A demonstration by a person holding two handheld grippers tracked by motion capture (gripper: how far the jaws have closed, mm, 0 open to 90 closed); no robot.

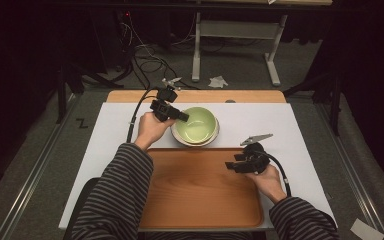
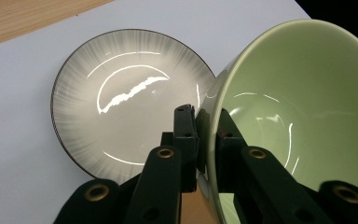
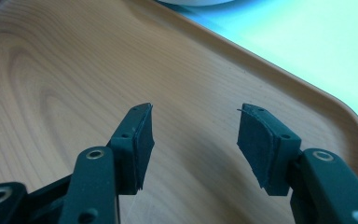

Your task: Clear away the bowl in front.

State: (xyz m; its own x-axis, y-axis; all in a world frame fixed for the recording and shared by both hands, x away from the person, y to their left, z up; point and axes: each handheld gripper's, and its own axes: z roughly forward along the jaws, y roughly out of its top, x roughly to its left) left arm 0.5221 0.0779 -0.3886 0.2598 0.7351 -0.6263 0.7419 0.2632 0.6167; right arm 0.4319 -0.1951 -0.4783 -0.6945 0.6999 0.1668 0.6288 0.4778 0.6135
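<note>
One claw [image 2: 207,135] pinches green bowl [image 2: 298,116] rim above plate [image 2: 121,98]

the left forearm, in a striped sleeve, reaches forward from the bottom of the high view, its hand [image 1: 150,129] wrapped round the left hand-held gripper [image 1: 182,116], which points to the right. in the left gripper view its jaws stand close together, clamped on a thin wall, one finger [image 2: 185,126] outside and one inside. the right forearm comes in lower right; its hand [image 1: 268,181] carries the right hand-held gripper [image 1: 229,165] pointing left, jaws spread wide with nothing between the pads [image 3: 142,140].
</note>
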